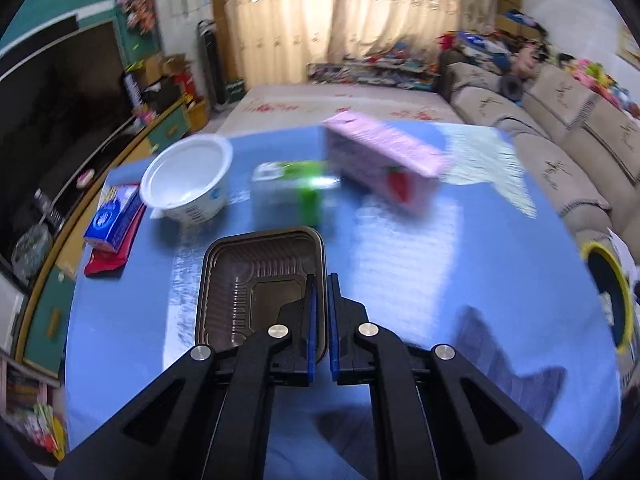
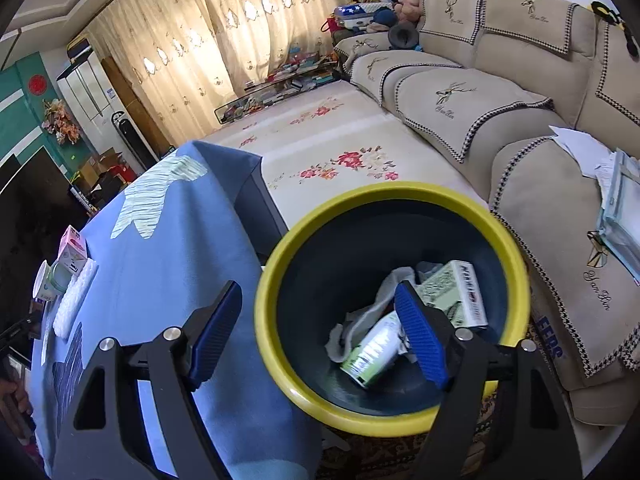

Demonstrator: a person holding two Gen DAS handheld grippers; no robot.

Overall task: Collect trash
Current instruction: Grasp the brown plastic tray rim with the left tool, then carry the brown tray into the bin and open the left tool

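The table (image 1: 440, 280) bears the remaining trash: a carton (image 1: 384, 164), a cup (image 1: 188, 184), a box (image 1: 288, 188). The bin (image 2: 280, 360) stands beside it for short transfers. The right gripper (image 2: 320, 340) hangs spread and empty over the bin. The left gripper (image 1: 321, 300) pinches the tray (image 1: 260, 288) by its rim wall for lifting.

The right gripper (image 2: 320, 332) hangs over the yellow-rimmed bin (image 2: 276, 280) with its blue pads (image 2: 420, 336) wide apart, nothing between them. Inside the bin lie a green can (image 2: 370, 354), a carton (image 2: 456, 292) and a grey cloth (image 2: 356, 320).
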